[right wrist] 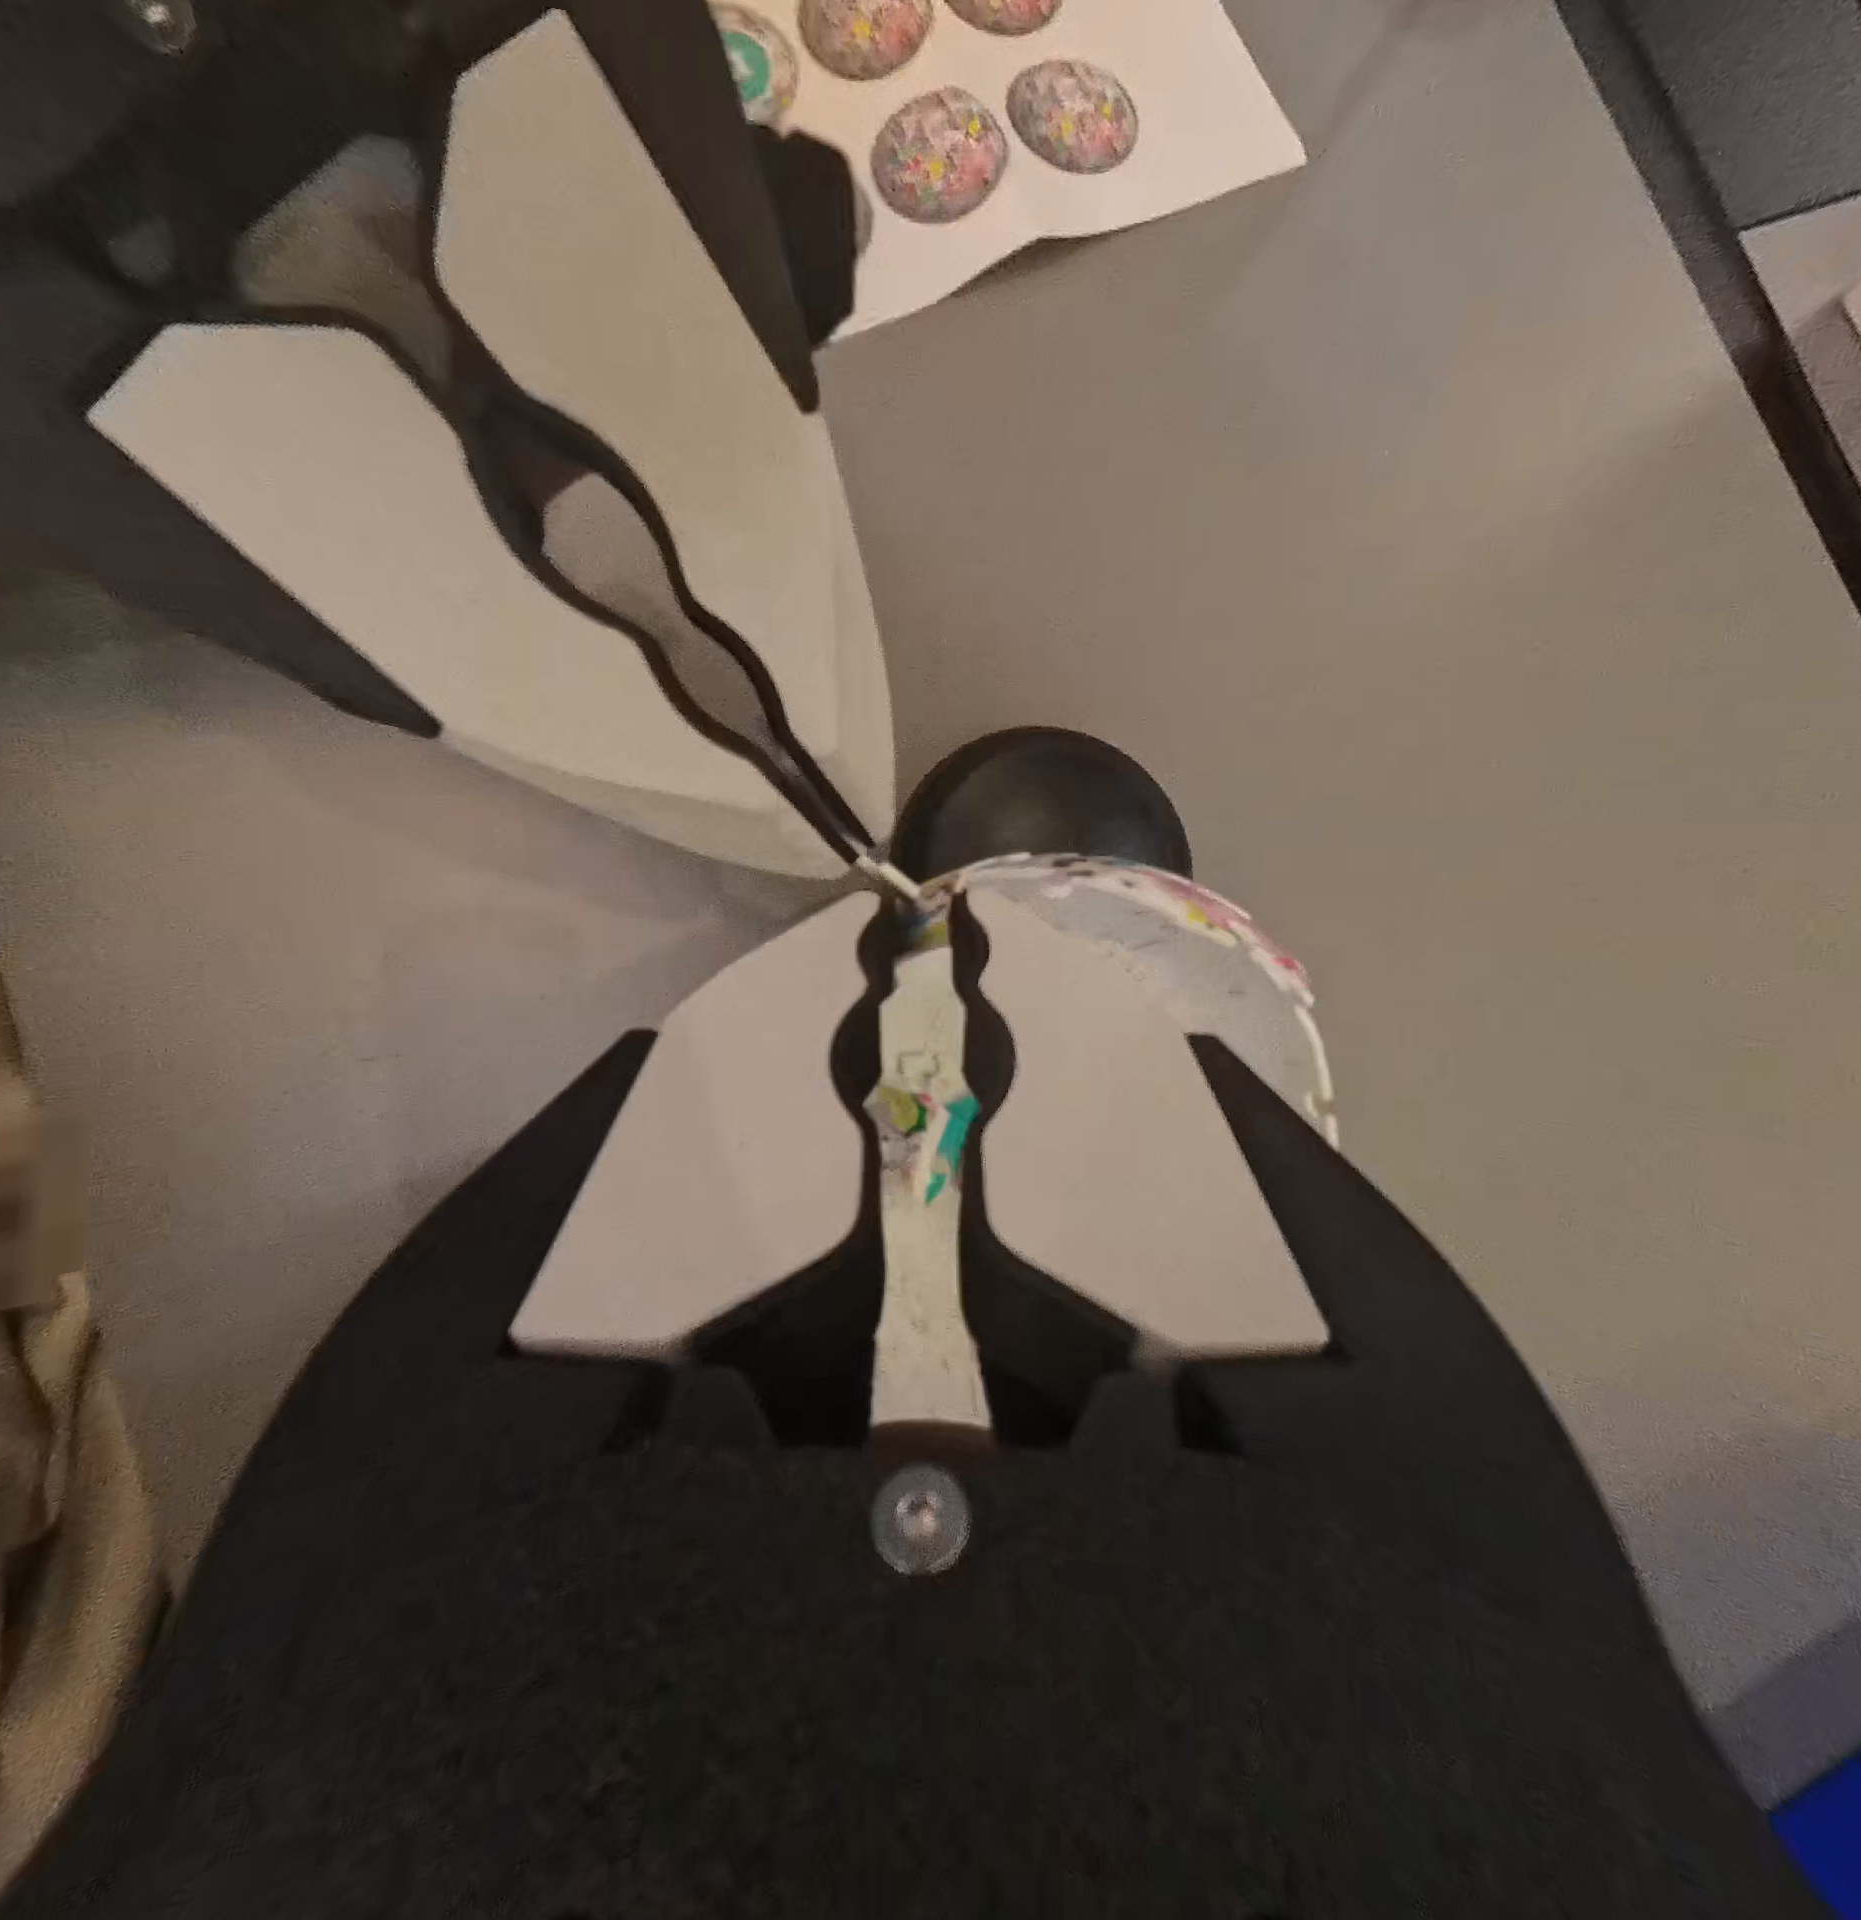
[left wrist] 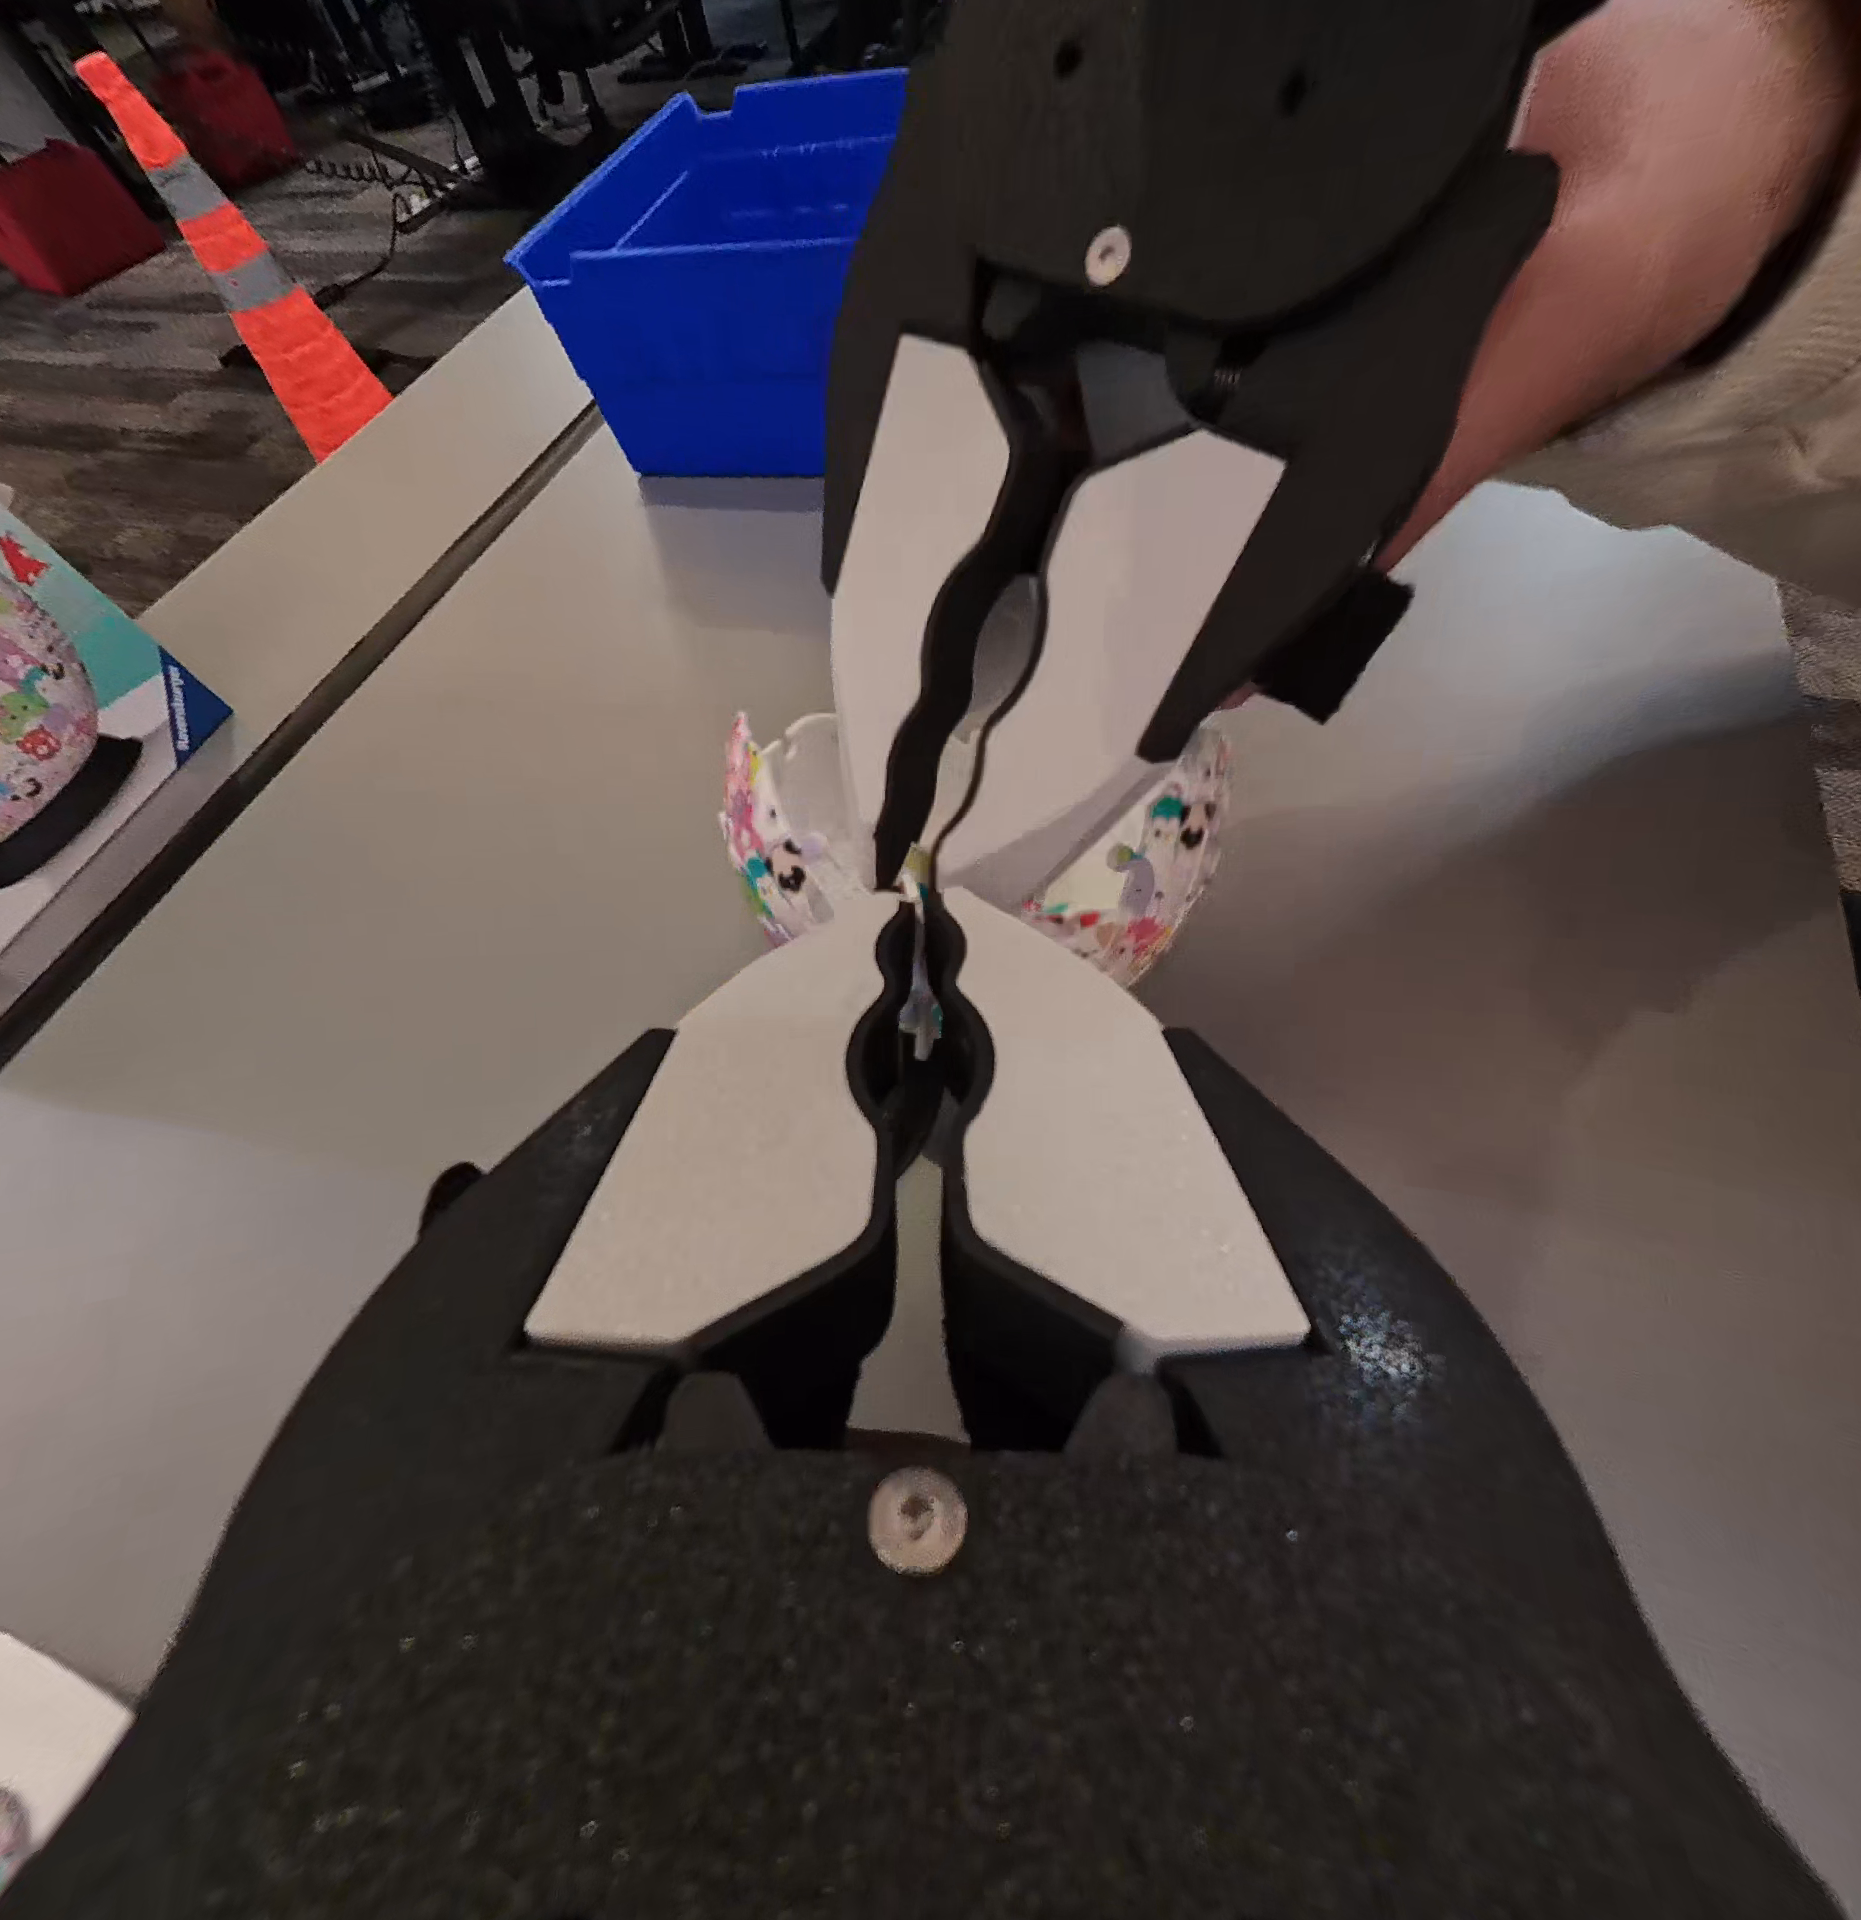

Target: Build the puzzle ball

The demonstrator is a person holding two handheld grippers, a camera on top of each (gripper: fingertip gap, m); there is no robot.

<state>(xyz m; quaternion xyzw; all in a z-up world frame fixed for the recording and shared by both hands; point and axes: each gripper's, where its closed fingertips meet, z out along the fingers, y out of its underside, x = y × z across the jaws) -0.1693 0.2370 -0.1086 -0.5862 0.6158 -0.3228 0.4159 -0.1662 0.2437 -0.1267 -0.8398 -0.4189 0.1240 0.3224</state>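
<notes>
The half-built puzzle ball [left wrist: 1144, 883] is a white shell with colourful cartoon print, open side up on the grey table [left wrist: 490, 831]. In the right wrist view the puzzle ball [right wrist: 1196, 966] sits in front of a black round stand [right wrist: 1040, 800]. My left gripper [left wrist: 918, 914] is shut on a small puzzle piece [left wrist: 921, 997] and holds it at the shell's rim. My right gripper [right wrist: 924, 909] is shut across the shell's wall, tip to tip with the left gripper [right wrist: 864, 857]. The piece [right wrist: 890, 876] shows as a white sliver. From the left wrist view the right gripper [left wrist: 905, 878] comes down from above.
A blue bin [left wrist: 718, 312] stands at the table's far edge. The puzzle's box [left wrist: 32, 727] lies on the neighbouring table at left. An orange cone [left wrist: 271, 291] stands on the floor. A paper sheet with pictures of balls [right wrist: 1009, 156] lies beyond the left gripper. Both grippers' tips are close together, under 4 cm apart.
</notes>
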